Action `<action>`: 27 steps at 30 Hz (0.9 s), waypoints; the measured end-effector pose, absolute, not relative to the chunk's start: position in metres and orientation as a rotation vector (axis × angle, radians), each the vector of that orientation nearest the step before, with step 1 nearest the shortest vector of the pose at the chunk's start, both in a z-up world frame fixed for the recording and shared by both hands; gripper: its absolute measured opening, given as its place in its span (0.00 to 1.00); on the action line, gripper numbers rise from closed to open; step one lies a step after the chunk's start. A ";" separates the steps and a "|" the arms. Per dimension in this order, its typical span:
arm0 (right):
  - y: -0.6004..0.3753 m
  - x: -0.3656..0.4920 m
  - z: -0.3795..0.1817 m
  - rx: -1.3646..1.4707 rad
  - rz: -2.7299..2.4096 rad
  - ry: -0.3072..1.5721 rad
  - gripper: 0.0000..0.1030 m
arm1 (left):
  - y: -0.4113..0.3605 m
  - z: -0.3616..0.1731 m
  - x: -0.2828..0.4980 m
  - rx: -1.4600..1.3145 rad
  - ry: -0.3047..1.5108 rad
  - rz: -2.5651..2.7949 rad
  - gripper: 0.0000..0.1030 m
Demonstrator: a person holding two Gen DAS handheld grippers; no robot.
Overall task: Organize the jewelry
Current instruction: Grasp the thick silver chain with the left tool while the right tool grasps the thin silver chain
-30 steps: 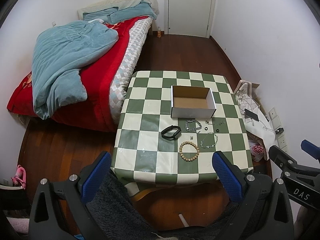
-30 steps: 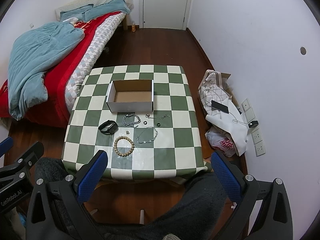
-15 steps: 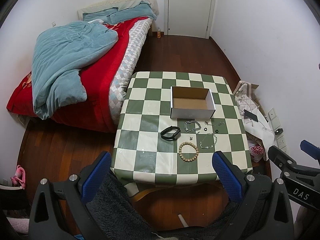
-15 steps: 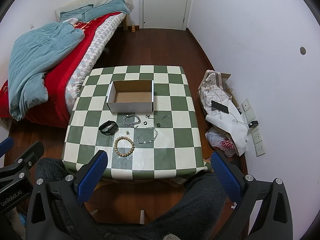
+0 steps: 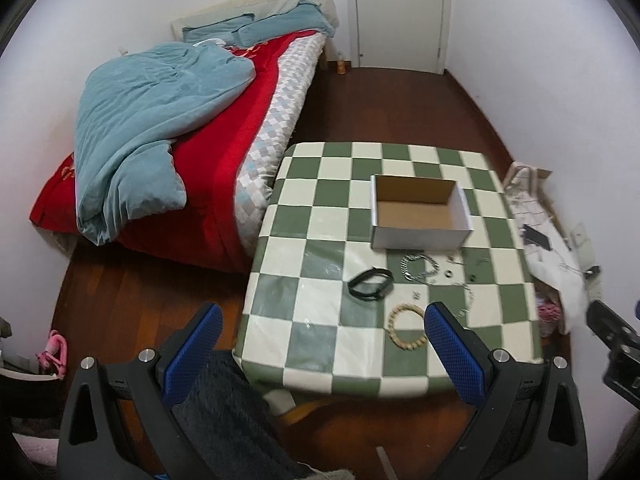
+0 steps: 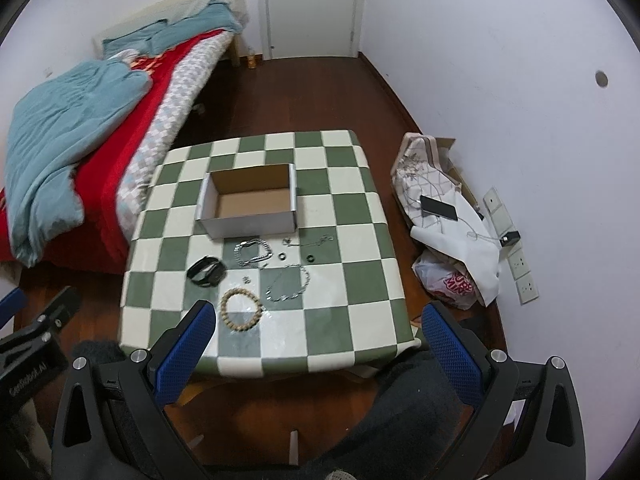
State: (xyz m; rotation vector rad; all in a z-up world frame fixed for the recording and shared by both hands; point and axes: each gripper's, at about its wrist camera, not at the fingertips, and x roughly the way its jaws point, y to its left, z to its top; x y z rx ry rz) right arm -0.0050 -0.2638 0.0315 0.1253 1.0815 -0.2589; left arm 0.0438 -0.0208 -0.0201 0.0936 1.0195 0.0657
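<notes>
Jewelry: wooden bead bracelet [image 6: 241, 310], black band [image 6: 206, 271] and silver chains [image 6: 289, 284] lie on the checkered tabletop [image 6: 360, 312], just in front of the empty cardboard box [image 6: 249, 224]. Left hand-held gripper [image 5: 320, 344] and right hand-held gripper [image 6: 318, 344] hover spread wide, holding nothing.
</notes>
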 end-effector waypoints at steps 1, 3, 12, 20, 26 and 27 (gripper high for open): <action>-0.268 0.001 0.025 0.130 -0.264 1.087 1.00 | -0.023 -0.026 0.051 0.102 1.026 0.071 1.00; -0.276 0.014 0.006 0.136 -0.275 1.112 1.00 | -0.023 -0.045 0.067 0.111 1.043 0.082 1.00; -0.303 0.076 -0.101 0.172 -0.298 1.243 0.97 | -0.037 -0.133 0.123 0.203 1.141 0.128 1.00; -0.309 0.124 -0.217 0.192 -0.295 1.406 0.76 | -0.054 -0.191 0.156 0.325 1.182 0.146 1.00; -0.307 0.139 -0.274 0.201 -0.288 1.474 0.52 | -0.068 -0.210 0.169 0.370 1.191 0.140 1.00; -0.306 0.138 -0.276 0.204 -0.277 1.467 0.52 | -0.071 -0.212 0.170 0.378 1.190 0.140 1.00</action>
